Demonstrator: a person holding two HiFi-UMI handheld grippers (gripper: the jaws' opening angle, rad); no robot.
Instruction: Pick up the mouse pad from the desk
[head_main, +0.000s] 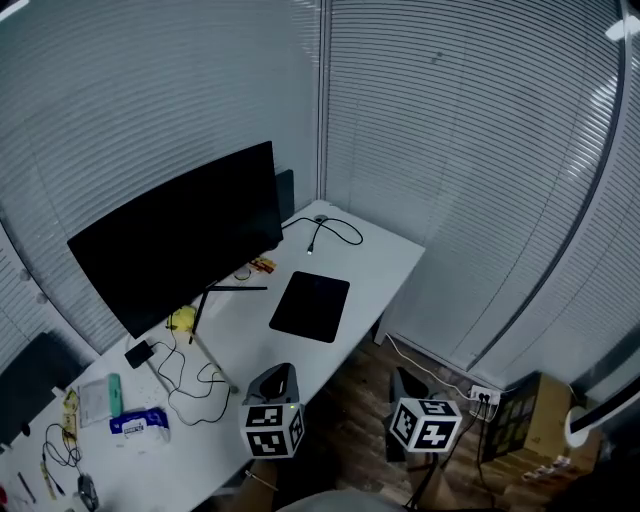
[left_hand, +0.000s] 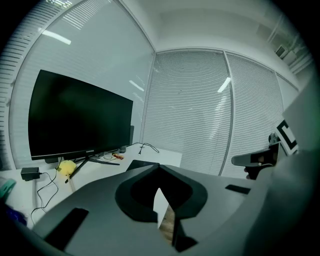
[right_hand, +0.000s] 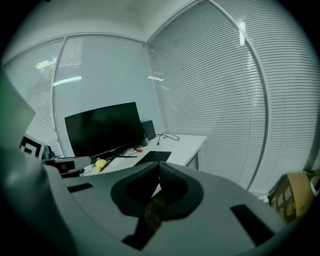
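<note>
The black mouse pad (head_main: 310, 306) lies flat on the white desk (head_main: 385, 262), in front of the monitor's right end. My left gripper (head_main: 287, 372) hovers over the desk's near edge, short of the pad, with its jaws shut and nothing between them. My right gripper (head_main: 400, 378) hangs beyond the desk edge above the wooden floor, also shut and empty. In the left gripper view the left gripper (left_hand: 159, 166) points toward the mouse pad (left_hand: 136, 163). The right gripper (right_hand: 159, 164) sees the mouse pad (right_hand: 152, 156) farther off.
A wide black monitor (head_main: 180, 235) stands at the back of the desk. Loose black cables (head_main: 195, 380), a yellow object (head_main: 182, 320) and a wipes pack (head_main: 140, 424) lie to the left. Another cable (head_main: 335, 228) curls at the far corner. A cardboard box (head_main: 535, 425) sits on the floor.
</note>
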